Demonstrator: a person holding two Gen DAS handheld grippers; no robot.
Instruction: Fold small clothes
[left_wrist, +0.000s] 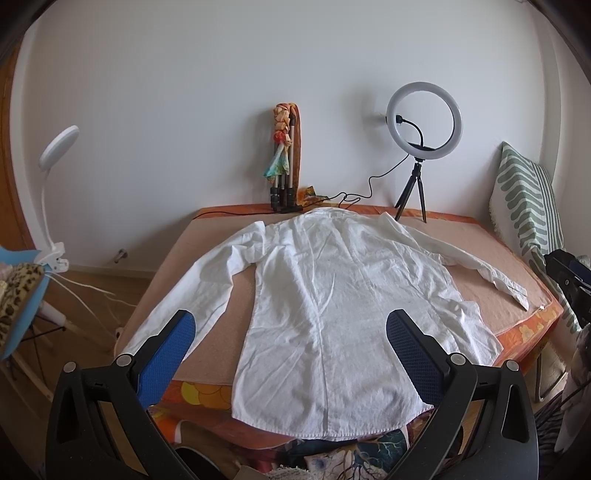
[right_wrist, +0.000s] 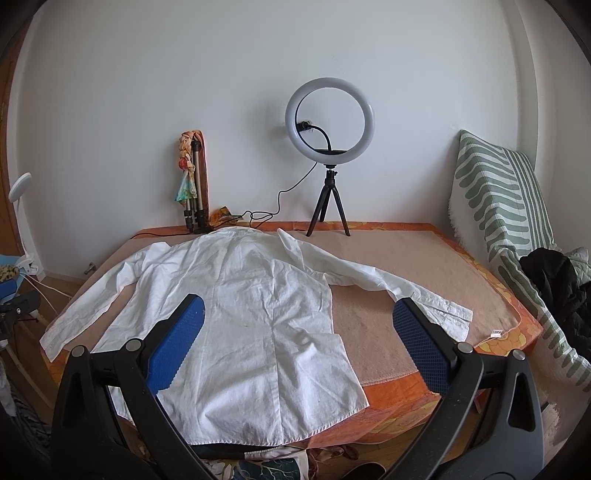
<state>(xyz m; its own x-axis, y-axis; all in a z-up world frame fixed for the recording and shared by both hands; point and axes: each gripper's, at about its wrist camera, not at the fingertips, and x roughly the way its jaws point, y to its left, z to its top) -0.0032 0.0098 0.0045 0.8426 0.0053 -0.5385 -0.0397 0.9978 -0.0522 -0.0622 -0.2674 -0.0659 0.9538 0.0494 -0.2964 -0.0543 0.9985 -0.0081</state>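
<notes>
A white long-sleeved shirt (left_wrist: 325, 295) lies flat, back side up, on the tan-covered bed (left_wrist: 480, 251), collar toward the wall, hem hanging over the near edge. Both sleeves are spread out to the sides. My left gripper (left_wrist: 290, 325) is open and empty, held above the shirt's lower half. In the right wrist view the shirt (right_wrist: 240, 306) lies left of centre, with its right sleeve (right_wrist: 406, 291) stretched toward the right. My right gripper (right_wrist: 298, 314) is open and empty, above the shirt's lower right side and the bare bed cover (right_wrist: 388, 258).
A ring light on a small tripod (right_wrist: 330, 155) and a folded tripod with a colourful scarf (right_wrist: 192, 177) stand at the wall end of the bed, with a black cable. A green-striped cushion (right_wrist: 495, 199) and dark clothing (right_wrist: 554, 280) are at the right. A clip lamp (left_wrist: 55, 177) stands left.
</notes>
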